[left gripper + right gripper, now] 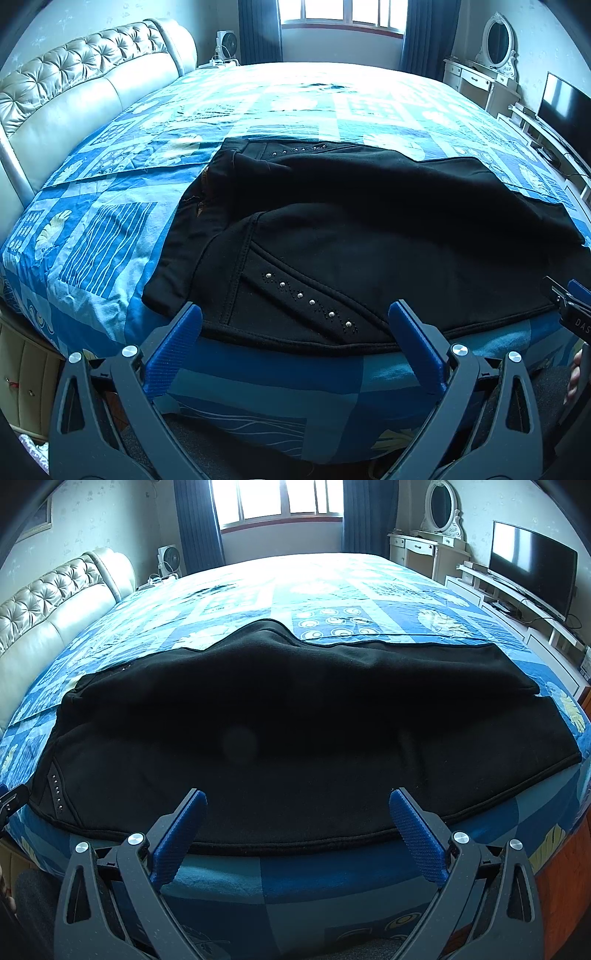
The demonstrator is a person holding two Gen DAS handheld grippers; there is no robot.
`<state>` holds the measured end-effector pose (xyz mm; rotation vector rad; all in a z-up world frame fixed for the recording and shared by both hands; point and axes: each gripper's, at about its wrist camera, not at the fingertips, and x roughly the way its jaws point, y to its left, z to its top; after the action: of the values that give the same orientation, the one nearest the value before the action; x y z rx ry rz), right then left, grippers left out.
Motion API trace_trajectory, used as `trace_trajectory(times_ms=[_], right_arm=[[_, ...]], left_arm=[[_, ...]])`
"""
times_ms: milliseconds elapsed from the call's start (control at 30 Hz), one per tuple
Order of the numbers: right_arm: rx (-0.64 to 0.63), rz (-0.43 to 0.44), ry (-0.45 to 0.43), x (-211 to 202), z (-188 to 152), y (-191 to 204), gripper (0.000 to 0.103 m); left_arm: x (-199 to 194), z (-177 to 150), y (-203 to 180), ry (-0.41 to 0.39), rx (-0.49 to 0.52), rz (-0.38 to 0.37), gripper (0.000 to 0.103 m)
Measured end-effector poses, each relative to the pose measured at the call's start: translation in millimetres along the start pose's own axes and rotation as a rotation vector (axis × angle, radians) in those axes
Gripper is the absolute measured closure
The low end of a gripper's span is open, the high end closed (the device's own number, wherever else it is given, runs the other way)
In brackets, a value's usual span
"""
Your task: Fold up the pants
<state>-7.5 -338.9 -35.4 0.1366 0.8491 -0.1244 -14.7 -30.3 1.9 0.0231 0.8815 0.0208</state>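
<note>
Black fleece-like pants (pixel 295 731) with a row of small silver studs (pixel 310 301) along a pocket seam lie spread across the near part of the bed, their bound lower edge running along the mattress edge just ahead of both my tongs. From my left wrist view the waist end sits toward the left, with a second line of studs (pixel 299 149) on the far side, and the fabric is rumpled there with a bit of orange stitching showing. From the right wrist view the garment reaches from the studded end at the left to a squared end at the right, with one bump rising along its far edge.

My left tongs (pixel 295 317) are spread wide, blue ribbed pads (pixel 173 347) on either side, holding nothing; they hover just short of the pants' near edge. My right tongs (pixel 297 805) are likewise wide open and empty, near the same edge further to the right. The tip of the right tongs shows at the right border of the left view.

Underneath is a blue patchwork bedspread (pixel 110 236) with leaf and stripe patterns. A tufted cream leather headboard (pixel 74 81) stands at the left. Beyond the bed are a bright window (pixel 280 498) with dark blue curtains (pixel 197 524), a small white fan (pixel 169 559), a white dressing table with an oval mirror (pixel 441 507), and a black flat television (pixel 532 578) on a low white stand.
</note>
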Motion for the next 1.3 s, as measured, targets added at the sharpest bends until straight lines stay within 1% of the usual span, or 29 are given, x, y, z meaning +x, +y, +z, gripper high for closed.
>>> trace_trajectory(times_ms=[1100, 1200, 1300], right_arm=[[-0.003, 0.012, 0.019, 2.3, -3.2, 3.4, 0.004], [-0.001, 0.033, 0.020, 1.8, -2.1, 3.6, 0.004], [-0.003, 0.085, 0.010, -1.2, 1.0, 5.8, 0.004]], left_arm=[[1.7, -3.6, -1.2, 0.008, 0.009, 0.002, 0.002], [1.6, -3.5, -1.7, 0.006, 0.015, 0.002, 0.002], [-0.9, -2.1, -1.8, -0.008, 0.032, -0.002, 0.002]])
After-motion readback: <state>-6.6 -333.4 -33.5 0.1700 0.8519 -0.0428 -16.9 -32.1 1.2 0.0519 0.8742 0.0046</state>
